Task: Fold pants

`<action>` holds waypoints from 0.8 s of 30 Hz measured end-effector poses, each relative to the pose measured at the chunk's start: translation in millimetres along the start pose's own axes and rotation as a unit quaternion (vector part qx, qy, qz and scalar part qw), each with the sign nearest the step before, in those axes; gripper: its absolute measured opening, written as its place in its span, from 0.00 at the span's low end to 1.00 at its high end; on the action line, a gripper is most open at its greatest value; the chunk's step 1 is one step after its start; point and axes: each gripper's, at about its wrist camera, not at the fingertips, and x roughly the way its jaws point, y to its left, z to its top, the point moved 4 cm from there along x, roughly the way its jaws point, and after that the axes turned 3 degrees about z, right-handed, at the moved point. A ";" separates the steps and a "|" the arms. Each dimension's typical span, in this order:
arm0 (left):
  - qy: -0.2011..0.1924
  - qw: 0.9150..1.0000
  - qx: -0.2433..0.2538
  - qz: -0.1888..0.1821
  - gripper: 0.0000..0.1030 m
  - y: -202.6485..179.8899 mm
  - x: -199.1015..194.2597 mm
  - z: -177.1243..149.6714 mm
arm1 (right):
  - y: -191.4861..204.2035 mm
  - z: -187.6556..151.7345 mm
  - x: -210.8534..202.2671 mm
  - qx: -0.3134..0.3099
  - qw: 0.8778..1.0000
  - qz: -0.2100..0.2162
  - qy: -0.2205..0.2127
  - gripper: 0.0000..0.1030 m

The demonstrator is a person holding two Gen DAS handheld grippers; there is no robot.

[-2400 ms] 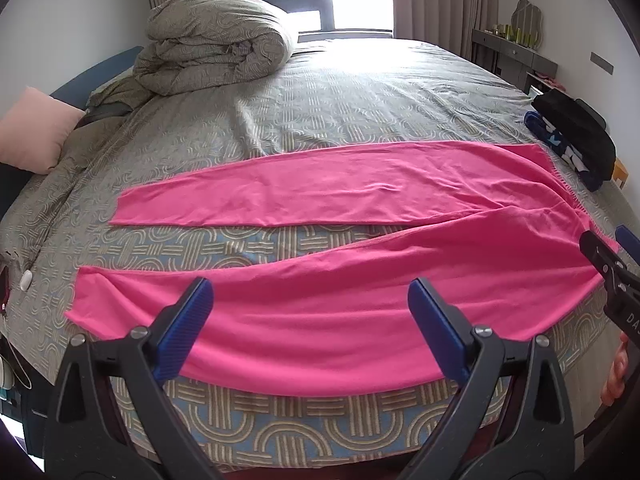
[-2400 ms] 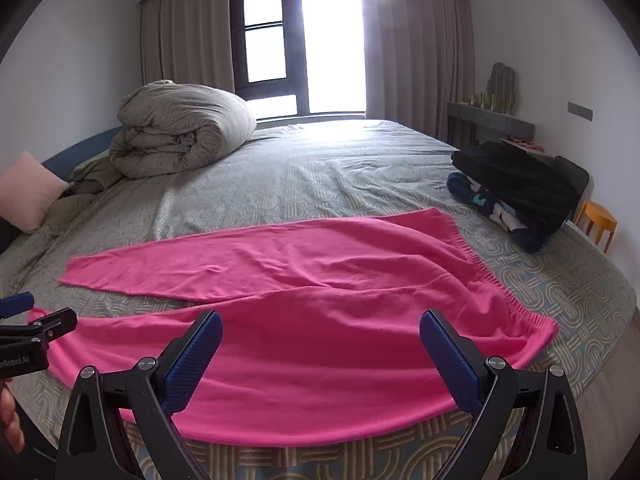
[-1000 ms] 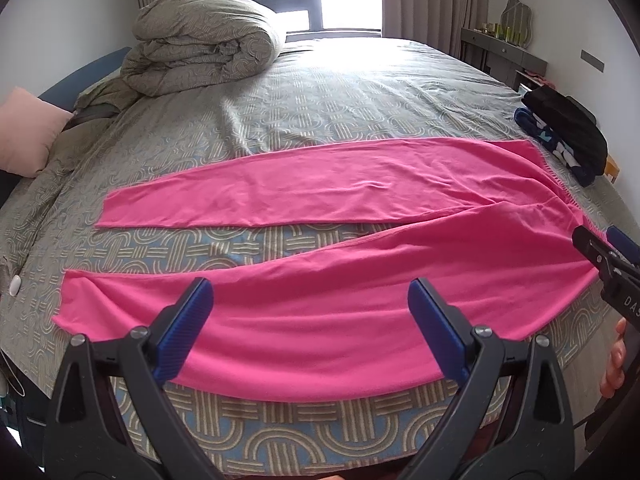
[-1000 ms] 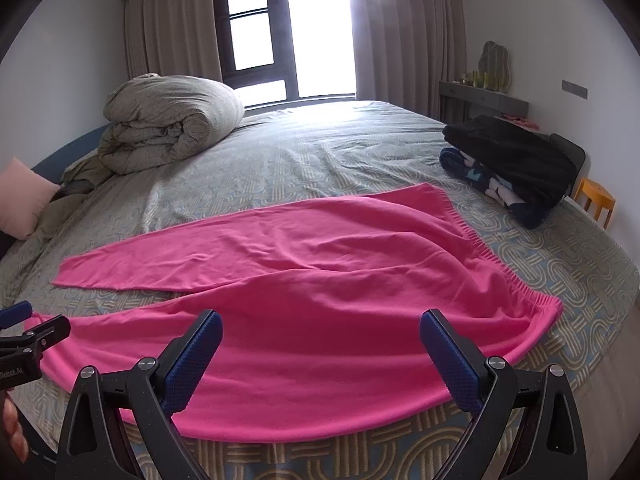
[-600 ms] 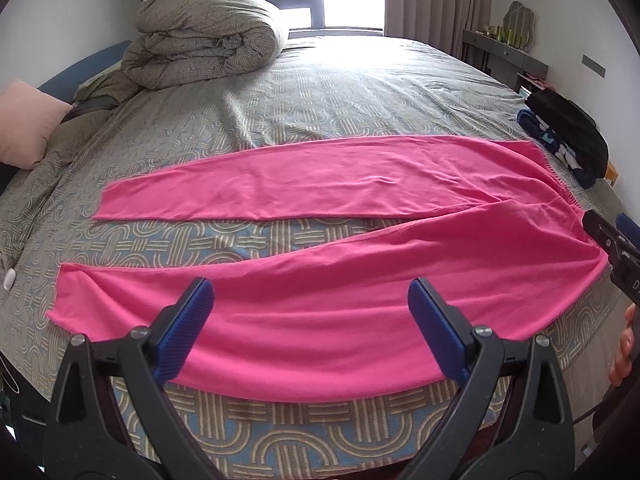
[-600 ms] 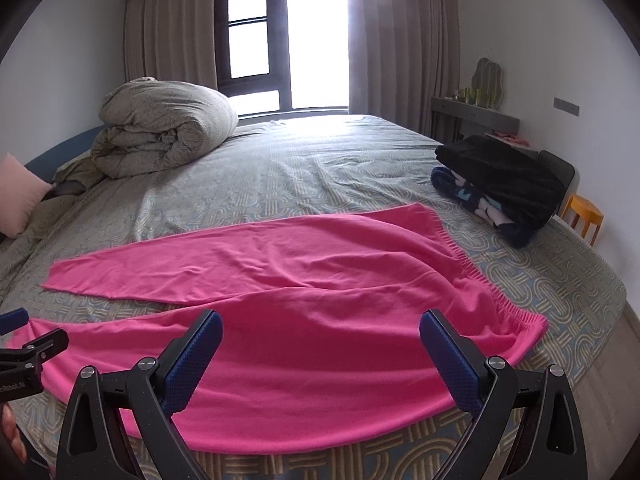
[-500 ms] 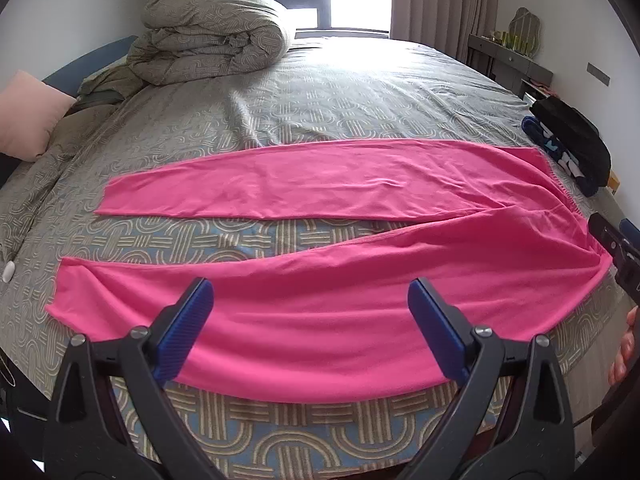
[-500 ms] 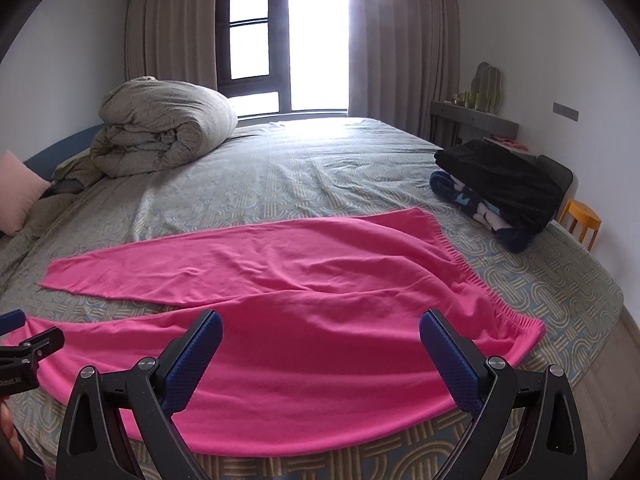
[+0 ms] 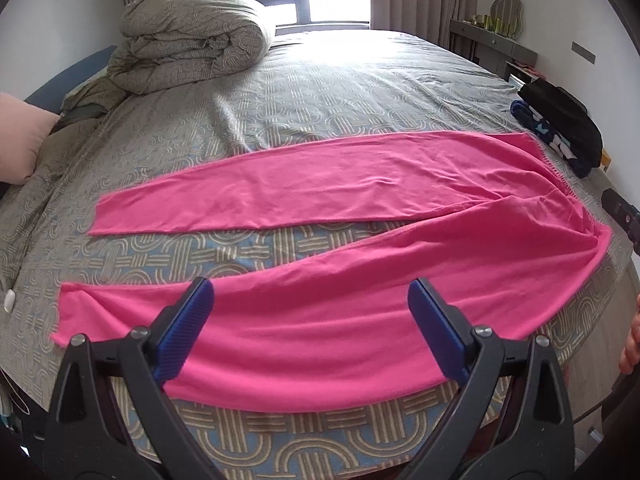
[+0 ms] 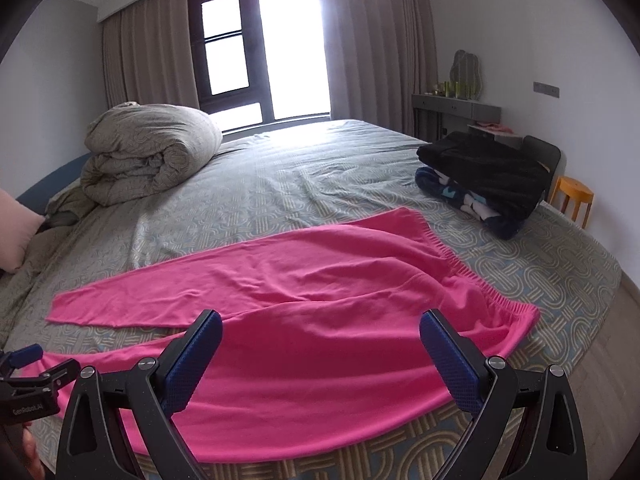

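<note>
Pink pants (image 9: 340, 280) lie flat on the bed (image 9: 360, 92); both grippers' jaws gape empty — near leg wants grabbing next.

A wide bed (image 9: 360, 92) carries everything, covered by a grey-green sheet with a looping arch pattern. Bright pink pants (image 9: 360, 248) lie flat and unfolded along its near edge, the two legs spread apart and the elastic waistband to the right. Beyond the leg ends sits a rolled duvet (image 9: 192, 36) in matching fabric. Past the waistband lies a pile of dark folded clothes (image 10: 488, 172).
</note>
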 end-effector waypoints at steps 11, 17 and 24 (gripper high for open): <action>-0.034 0.996 -0.083 0.007 0.95 19.6 -4.7 2.2 | 5.5 6.0 16.4 -0.020 0.999 0.024 0.025 0.98; -0.052 0.997 -0.063 0.013 0.95 17.6 -17.1 2.5 | 10.8 10.3 17.2 -0.050 0.998 0.019 0.042 0.98; -0.016 0.996 -0.082 -0.030 0.95 37.2 -8.7 -14.0 | -23.1 -19.5 13.1 0.052 0.995 0.009 0.079 0.98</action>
